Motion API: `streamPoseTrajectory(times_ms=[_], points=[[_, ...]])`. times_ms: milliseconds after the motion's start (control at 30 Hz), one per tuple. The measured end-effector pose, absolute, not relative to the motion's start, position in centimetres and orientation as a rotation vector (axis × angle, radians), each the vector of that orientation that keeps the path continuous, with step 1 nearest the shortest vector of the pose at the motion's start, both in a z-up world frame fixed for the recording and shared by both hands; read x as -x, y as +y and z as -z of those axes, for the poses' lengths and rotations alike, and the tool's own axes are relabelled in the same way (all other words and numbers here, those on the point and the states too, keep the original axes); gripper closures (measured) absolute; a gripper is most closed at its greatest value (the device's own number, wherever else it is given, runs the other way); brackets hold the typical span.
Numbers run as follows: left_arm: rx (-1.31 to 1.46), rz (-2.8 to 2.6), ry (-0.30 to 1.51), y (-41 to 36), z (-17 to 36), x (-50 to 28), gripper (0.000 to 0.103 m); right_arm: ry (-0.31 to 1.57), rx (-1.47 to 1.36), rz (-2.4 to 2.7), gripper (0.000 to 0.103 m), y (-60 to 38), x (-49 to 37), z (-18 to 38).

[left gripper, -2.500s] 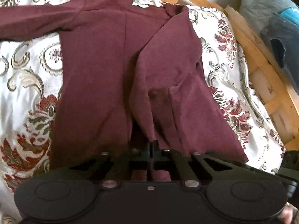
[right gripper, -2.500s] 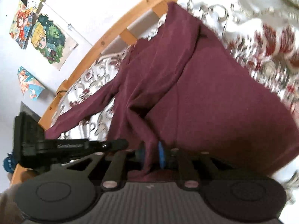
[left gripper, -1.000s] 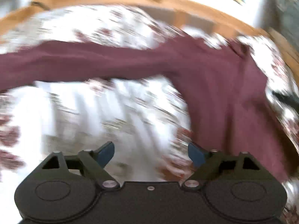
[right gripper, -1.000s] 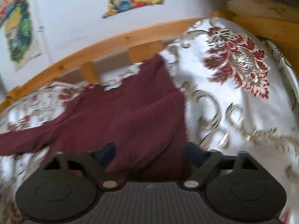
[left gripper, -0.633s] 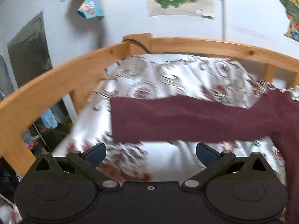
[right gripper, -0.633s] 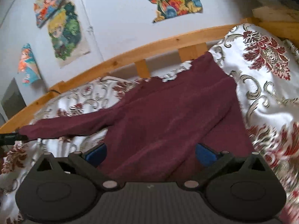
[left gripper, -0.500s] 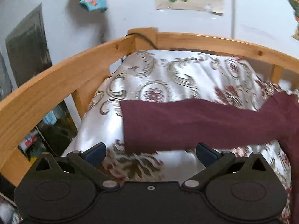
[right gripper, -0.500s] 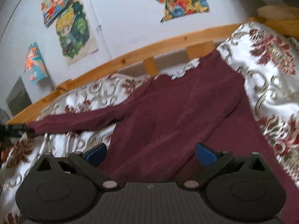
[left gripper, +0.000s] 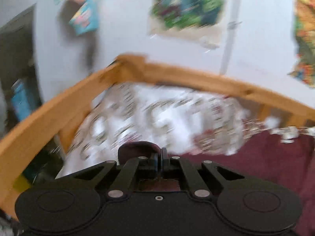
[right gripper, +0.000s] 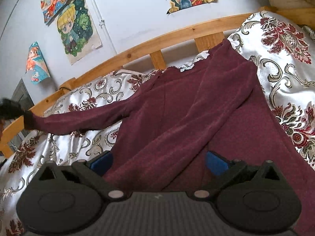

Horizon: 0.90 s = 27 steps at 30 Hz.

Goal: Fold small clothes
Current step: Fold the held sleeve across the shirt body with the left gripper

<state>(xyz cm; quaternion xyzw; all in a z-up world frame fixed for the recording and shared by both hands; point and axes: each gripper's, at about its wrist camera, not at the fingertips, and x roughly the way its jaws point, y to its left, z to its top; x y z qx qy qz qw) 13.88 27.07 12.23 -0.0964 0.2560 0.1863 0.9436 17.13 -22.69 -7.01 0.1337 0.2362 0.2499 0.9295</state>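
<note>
Your left tool (left gripper: 159, 162) is pinching the cuff of the maroon sweater's (right gripper: 196, 118) outstretched sleeve (right gripper: 78, 121), jaws clamped together on it. The sweater is lying spread on the floral bedspread (right gripper: 285, 74), and your right tool (right gripper: 157, 162) is hovering over its body, jaws spread wide.

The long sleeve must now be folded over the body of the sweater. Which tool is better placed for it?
The left tool: it is shut on the sleeve cuff. The right tool is open over the sweater body, gripping nothing.

A wooden rail (right gripper: 177, 33) fences the bedspread (right gripper: 285, 74) behind the sweater (right gripper: 177, 122).
</note>
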Motion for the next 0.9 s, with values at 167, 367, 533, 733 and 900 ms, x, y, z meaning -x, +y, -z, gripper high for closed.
streamPoseTrajectory(times_ms=[167, 367, 533, 733, 900], points=[[0.063, -0.143, 0.431, 18.6, -18.3, -14.5, 0.102, 0.466, -0.29, -0.516, 0.0, -23.6, -17.1, 6.1], [-0.102, 0.191, 0.401, 6.2, -21.3, -16.3, 0.102, 0.432, -0.285, -0.45, 0.0, -26.0, -17.3, 4.3], [-0.159, 0.412, 0.428, -2.9, -18.9, -17.8, 0.102, 0.419, -0.277, -0.346, 0.0, -29.4, -17.9, 3.2], [-0.16, 0.535, 0.549, -10.3, -11.2, -19.2, 0.101, 0.378, -0.289, -0.194, 0.0, -33.8, -18.8, 3.1], [-0.115, 0.513, 0.671, -13.0, -4.3, -19.8, 0.101, 0.37, -0.34, -0.131, 0.0, -36.4, -19.8, 3.4]])
